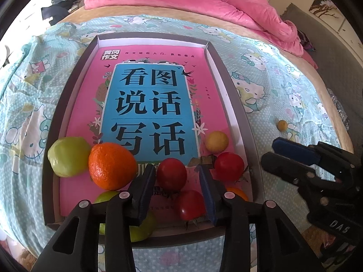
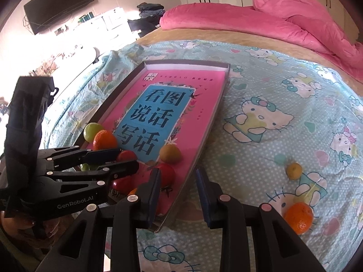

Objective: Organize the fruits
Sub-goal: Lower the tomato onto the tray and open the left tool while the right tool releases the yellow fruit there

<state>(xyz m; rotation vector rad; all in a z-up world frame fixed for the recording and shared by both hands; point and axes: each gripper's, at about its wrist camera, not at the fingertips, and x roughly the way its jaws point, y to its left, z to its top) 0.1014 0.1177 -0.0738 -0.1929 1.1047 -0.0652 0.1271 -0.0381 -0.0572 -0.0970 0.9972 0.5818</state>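
From the left wrist camera, the left tongs [image 1: 178,190] hung open over the near end of a grey tray [image 1: 238,104] lying on the patterned bedsheet [image 1: 283,90], gripping nothing. A pink book [image 1: 145,104] lined the tray, and on its near end sat a green fruit [image 1: 68,156], an orange [image 1: 111,165], three red tomatoes, one [image 1: 171,173] lying between the fingers, and a yellow fruit [image 1: 216,141]. A small yellow fruit [image 1: 282,125] lay on the sheet outside the tray. From the right wrist camera, the right tongs [image 2: 178,195] stood open and empty above the tray's near right edge. A second orange [image 2: 299,217] rested on the sheet to the right, well apart from the tray.
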